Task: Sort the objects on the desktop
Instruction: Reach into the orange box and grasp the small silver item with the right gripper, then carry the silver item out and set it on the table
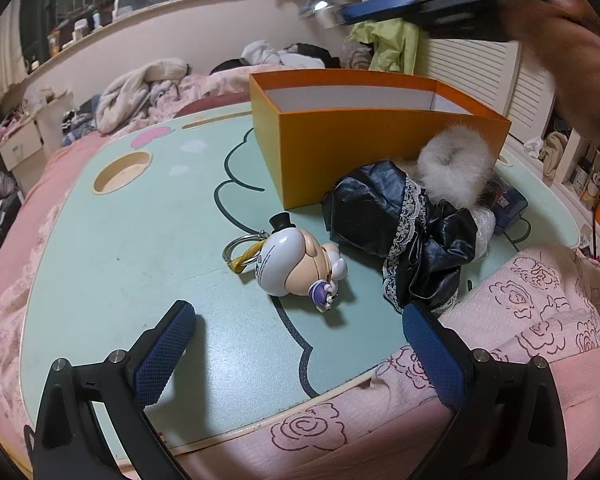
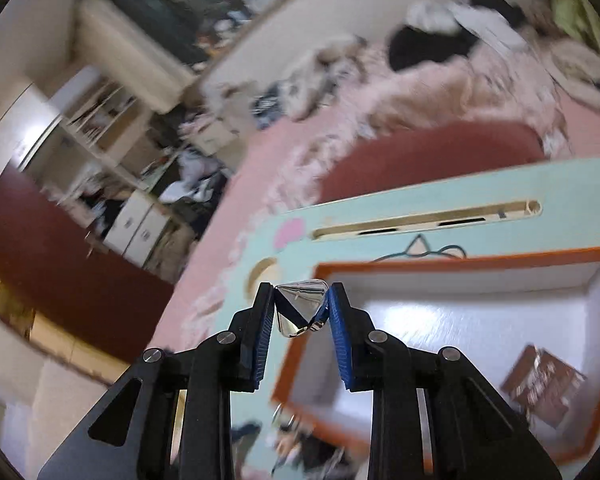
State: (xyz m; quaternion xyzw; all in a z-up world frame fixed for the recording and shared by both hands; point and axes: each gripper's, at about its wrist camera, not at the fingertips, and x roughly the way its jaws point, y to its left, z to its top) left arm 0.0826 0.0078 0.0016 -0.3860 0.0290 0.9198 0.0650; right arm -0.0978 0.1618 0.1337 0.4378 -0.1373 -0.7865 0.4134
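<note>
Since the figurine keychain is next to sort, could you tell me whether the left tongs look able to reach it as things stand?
Probably yes. The left tongs stand open with the figurine keychain lying just ahead on bare tabletop; the black lace-trimmed cloth lies to its right, apart.

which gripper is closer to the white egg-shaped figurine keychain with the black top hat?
Left. The left gripper hangs open just in front of the figurine keychain on the table. The right gripper, shut on a shiny silver cone, is up above the orange box.
</note>
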